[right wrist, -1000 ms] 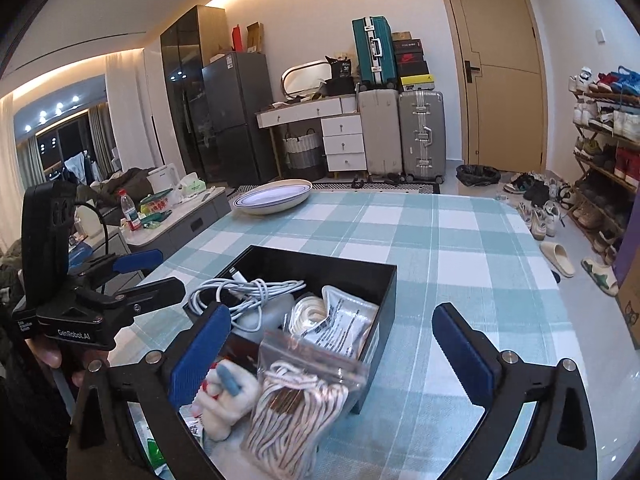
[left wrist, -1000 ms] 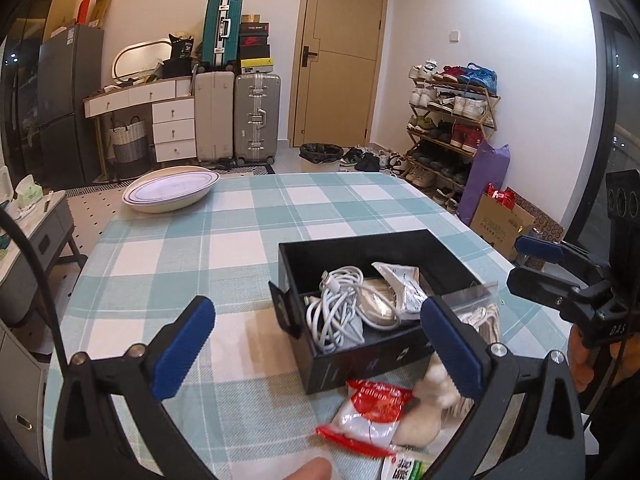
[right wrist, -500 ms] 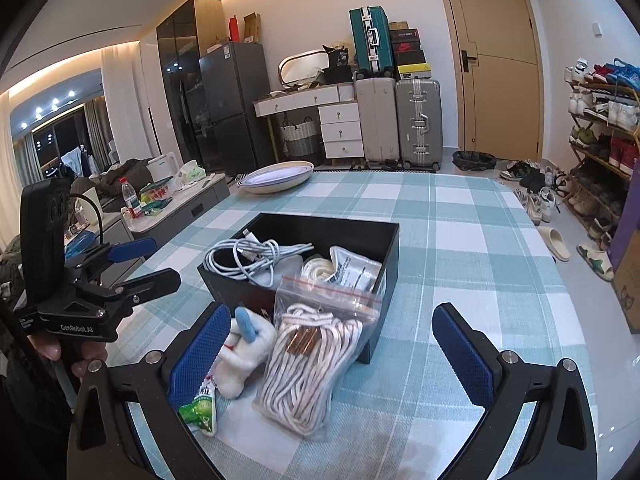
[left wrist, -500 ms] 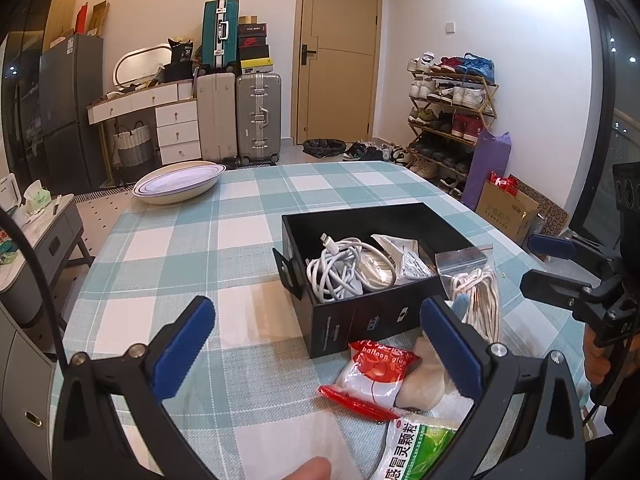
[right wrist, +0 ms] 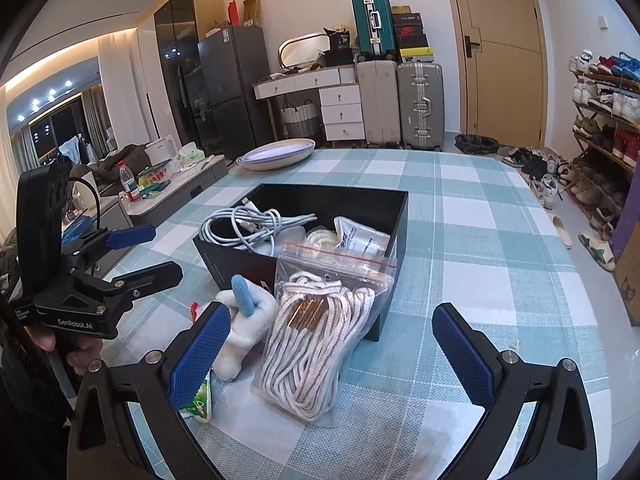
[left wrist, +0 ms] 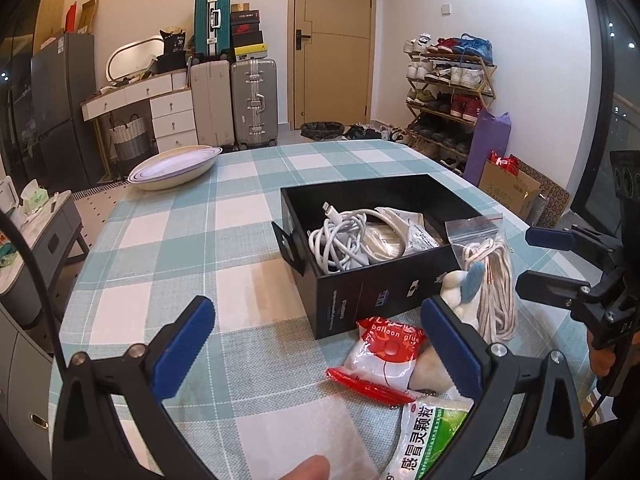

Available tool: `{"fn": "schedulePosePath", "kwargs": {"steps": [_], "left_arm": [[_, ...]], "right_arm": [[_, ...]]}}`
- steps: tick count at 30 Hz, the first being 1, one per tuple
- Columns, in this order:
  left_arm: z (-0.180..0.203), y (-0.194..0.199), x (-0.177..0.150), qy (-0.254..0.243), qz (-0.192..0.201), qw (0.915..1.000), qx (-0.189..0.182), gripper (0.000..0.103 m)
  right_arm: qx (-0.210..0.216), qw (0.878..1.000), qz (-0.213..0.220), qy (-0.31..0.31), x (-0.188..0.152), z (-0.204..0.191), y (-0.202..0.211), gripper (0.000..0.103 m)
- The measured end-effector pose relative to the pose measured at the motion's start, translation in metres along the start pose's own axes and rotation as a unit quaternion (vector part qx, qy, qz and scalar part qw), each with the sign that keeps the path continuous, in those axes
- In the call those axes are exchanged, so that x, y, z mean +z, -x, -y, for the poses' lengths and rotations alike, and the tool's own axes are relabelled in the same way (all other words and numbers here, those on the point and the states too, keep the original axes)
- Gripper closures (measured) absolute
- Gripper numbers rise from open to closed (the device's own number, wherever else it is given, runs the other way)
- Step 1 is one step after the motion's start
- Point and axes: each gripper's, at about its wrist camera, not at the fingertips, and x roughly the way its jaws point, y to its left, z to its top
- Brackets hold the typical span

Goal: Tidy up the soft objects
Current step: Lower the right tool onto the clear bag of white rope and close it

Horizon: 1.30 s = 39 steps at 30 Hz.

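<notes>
A black box (left wrist: 360, 292) sits on the checked tablecloth and holds coiled white cables (left wrist: 340, 240) and small white packets. Against its near side lean a zip bag of white rope (right wrist: 316, 352) and a white plush toy with a blue ear (right wrist: 244, 320). A red balloon-glue packet (left wrist: 384, 356) and a green-and-white sachet (left wrist: 428, 436) lie in front of the box. My left gripper (left wrist: 316, 308) is open, hovering short of the box with nothing between its fingers. My right gripper (right wrist: 331, 314) is open too, with the rope bag lying between its fingers but not touched.
A stack of shallow bowls (left wrist: 176, 166) rests at the table's far left corner. Beyond the table stand suitcases (left wrist: 254, 104), a dresser and a shoe rack (left wrist: 448, 92). A low cabinet (right wrist: 176, 184) with bottles stands left of the table.
Both grippers have drawn back from the box toward me. The packets, plush toy and rope bag in front of the box now show more fully. Both stay open.
</notes>
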Motion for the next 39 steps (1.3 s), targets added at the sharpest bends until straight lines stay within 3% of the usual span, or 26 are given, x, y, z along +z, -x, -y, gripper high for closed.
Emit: {"fn": "schedulePosePath", "kwargs": {"steps": [23,32,39], "left_arm": [[0.014,-0.012,-0.008,-0.022,-0.023,0.9995,-0.004,0.0],[0.014,-0.013,-0.008,-0.025,-0.024,0.9994,-0.005,0.0],[0.019,-0.014,-0.01,-0.03,-0.03,0.999,-0.013,0.0]], "right_arm": [[-0.025,0.997,-0.078,0.012,-0.018,-0.008,-0.038,0.001],[-0.022,0.996,-0.084,0.002,-0.02,-0.005,-0.045,0.002],[-0.011,0.996,-0.091,-0.002,-0.02,-0.006,-0.049,0.019]]}}
